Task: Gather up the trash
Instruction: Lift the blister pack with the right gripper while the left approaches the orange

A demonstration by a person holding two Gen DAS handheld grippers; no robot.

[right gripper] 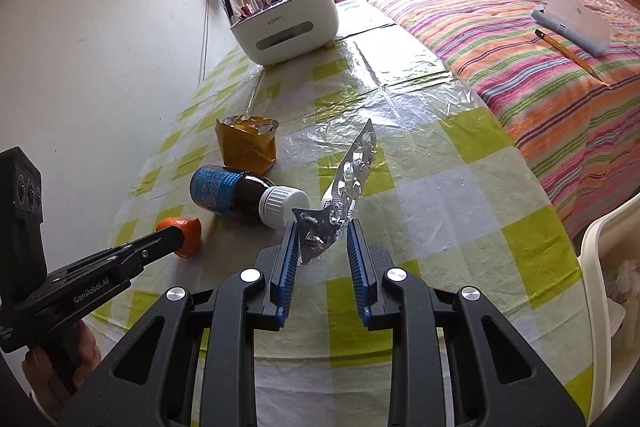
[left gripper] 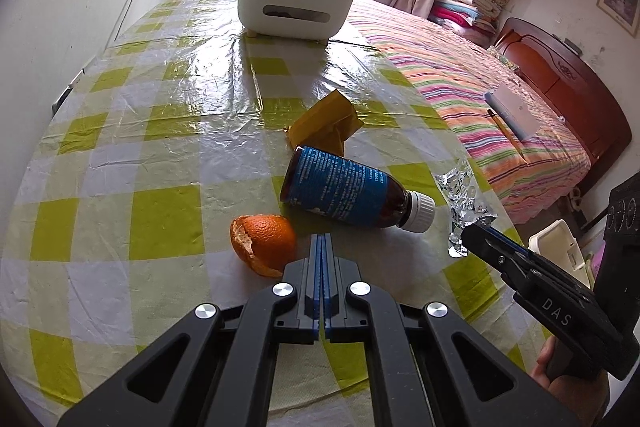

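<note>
While the right gripper [right gripper: 322, 233] holds the crumpled blister pack [right gripper: 347, 183] clamped above the checked tablecloth [right gripper: 440, 187] and the left gripper [left gripper: 322, 241] hangs pressed together and empty, the pick-up step seems done, so next it needs carrying to what may be a bin [right gripper: 592, 251].

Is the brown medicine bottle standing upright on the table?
No. The brown bottle lies on its side on the checked tablecloth, its white cap pointing toward the silver blister pack.
</note>
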